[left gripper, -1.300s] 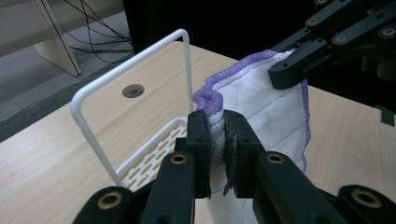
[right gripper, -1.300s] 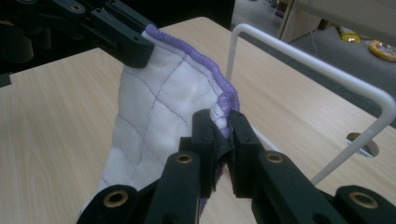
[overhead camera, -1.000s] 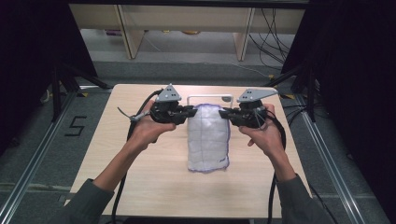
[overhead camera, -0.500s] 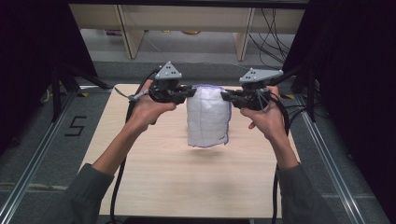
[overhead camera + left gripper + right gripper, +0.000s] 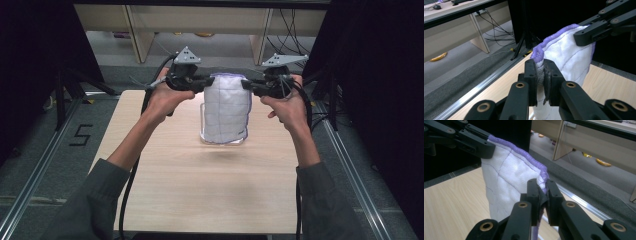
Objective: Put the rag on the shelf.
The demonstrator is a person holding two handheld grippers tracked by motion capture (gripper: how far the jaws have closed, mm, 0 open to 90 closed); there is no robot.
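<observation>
A pale wooden table (image 5: 165, 200) is seen across the middle and lower part of the high view, set on a grey floor (image 5: 40, 165) on which the figure "5" (image 5: 81, 135) is marked in black at the left of the frame. No other writing can be read.

Two forearms in grey sleeves are raised from the bottom corners of the high view toward the upper centre, and the hands are held level with each other, knuckles outward. The left hand (image 5: 162, 97) is wrapped around the left gripper (image 5: 206, 83), and the right hand (image 5: 285, 102) around the right gripper (image 5: 245, 85); a grey three-cornered plate is carried on top of each.

A white quilted cloth (image 5: 226, 107) with purple edging is held up between them in the upper centre of the frame, hanging above the table. Its lower hem is seen level with a clear container (image 5: 204, 131) behind it; contact cannot be told.

In the left gripper view the jaws are clamped on one upper corner of the cloth (image 5: 566, 57), at the centre of the frame. In the right gripper view the other upper corner (image 5: 511, 173) is pinched in the same way, again at centre.
</observation>
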